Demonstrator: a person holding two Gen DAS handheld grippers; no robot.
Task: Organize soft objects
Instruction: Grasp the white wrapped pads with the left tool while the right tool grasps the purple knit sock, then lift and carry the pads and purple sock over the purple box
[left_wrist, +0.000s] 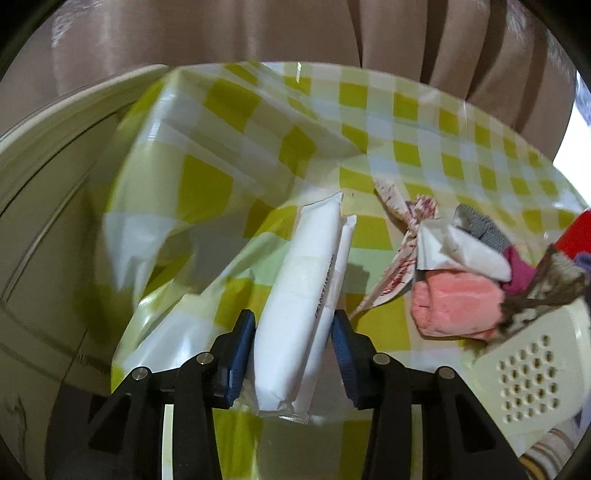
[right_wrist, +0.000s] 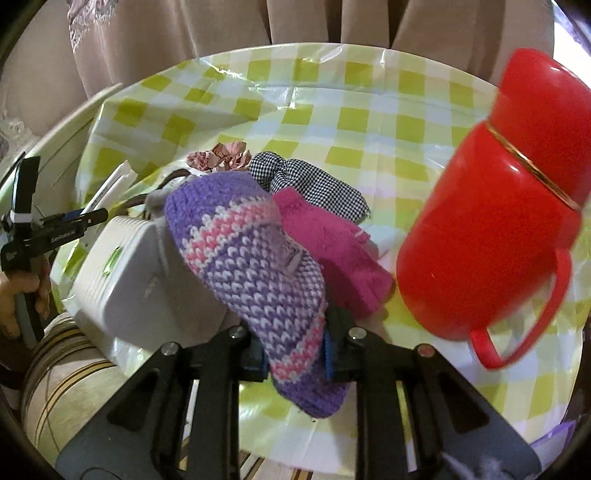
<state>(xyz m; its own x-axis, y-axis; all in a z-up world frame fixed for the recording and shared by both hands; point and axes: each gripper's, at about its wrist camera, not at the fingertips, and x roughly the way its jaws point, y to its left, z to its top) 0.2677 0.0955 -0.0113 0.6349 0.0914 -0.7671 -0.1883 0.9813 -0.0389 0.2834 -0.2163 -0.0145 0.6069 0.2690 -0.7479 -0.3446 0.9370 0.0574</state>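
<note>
My left gripper (left_wrist: 293, 325) is shut on a long white soft pack (left_wrist: 303, 295) and holds it over the checked tablecloth (left_wrist: 406, 125). To its right lies a heap of soft things: a pink roll (left_wrist: 456, 302), a white pack (left_wrist: 469, 247), a grey cloth (left_wrist: 480, 225) and a red-printed cloth (left_wrist: 402, 236). My right gripper (right_wrist: 293, 350) is shut on a purple, pink and white knitted piece (right_wrist: 251, 273). Behind it lie a magenta cloth (right_wrist: 332, 243), a black-and-white checked cloth (right_wrist: 310, 181) and a pink-printed cloth (right_wrist: 221, 155).
A red jug with a handle (right_wrist: 495, 221) stands at the right of the table. A white plastic box (right_wrist: 125, 280) sits at the left of the heap; its perforated side shows in the left wrist view (left_wrist: 532, 373). Beige curtains (right_wrist: 303, 22) hang behind the table. The left gripper also shows at the far left of the right wrist view (right_wrist: 55, 229).
</note>
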